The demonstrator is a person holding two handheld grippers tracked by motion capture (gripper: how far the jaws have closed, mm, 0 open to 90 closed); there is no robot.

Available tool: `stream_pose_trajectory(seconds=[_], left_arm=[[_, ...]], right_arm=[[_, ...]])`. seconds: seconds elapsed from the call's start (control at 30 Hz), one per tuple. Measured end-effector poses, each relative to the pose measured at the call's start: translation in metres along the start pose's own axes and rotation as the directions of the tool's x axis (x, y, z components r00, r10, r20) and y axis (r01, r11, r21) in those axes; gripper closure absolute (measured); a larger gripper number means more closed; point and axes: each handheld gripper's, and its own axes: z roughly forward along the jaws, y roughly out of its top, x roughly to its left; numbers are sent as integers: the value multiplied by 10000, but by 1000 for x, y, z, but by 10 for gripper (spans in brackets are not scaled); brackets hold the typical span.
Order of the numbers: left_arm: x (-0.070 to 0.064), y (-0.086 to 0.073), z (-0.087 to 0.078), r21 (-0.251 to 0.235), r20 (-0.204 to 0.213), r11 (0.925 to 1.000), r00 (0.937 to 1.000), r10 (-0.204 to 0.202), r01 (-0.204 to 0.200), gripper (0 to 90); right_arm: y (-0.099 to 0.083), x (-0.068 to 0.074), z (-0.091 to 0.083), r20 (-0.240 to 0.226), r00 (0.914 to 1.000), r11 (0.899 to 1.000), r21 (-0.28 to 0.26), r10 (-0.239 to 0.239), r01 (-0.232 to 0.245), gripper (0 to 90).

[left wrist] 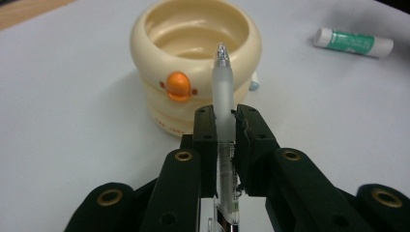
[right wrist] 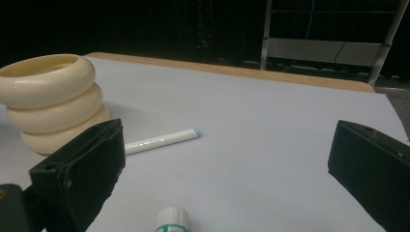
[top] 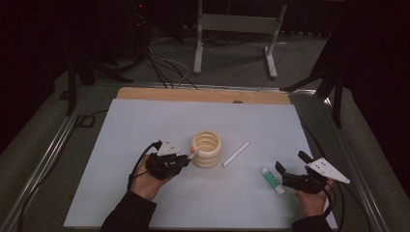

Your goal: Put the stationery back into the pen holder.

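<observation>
Pen (left wrist: 225, 92) clamped in your left tool (left wrist: 225, 113), jaws tight on barrel, tip pointing at cream duck-face holder (left wrist: 193, 58) just ahead — lined up low beside it, likely so you can tip it up and over rim. Right tool (top: 292, 170) spread wide, holding nothing, hovering over glue stick (top: 272, 180) near tabletop (top: 145, 121) edge, probably next pick. White pen (top: 236, 153) lies right of holder, untouched.

You have a frosted clear pen (left wrist: 225, 104) clamped upright in your left tool (left wrist: 225, 113), tip beside the cream duck-faced pot (left wrist: 193, 58).
</observation>
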Motion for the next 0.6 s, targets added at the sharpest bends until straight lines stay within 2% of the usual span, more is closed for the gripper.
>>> stream_pose_trajectory(seconds=[0.6], left_arm=[[16, 23, -9, -822, -322, 9966, 9994, -140, 113, 806]], right_arm=[[0, -1, -1, 18, 10000, 10000, -31, 1, -1, 2]])
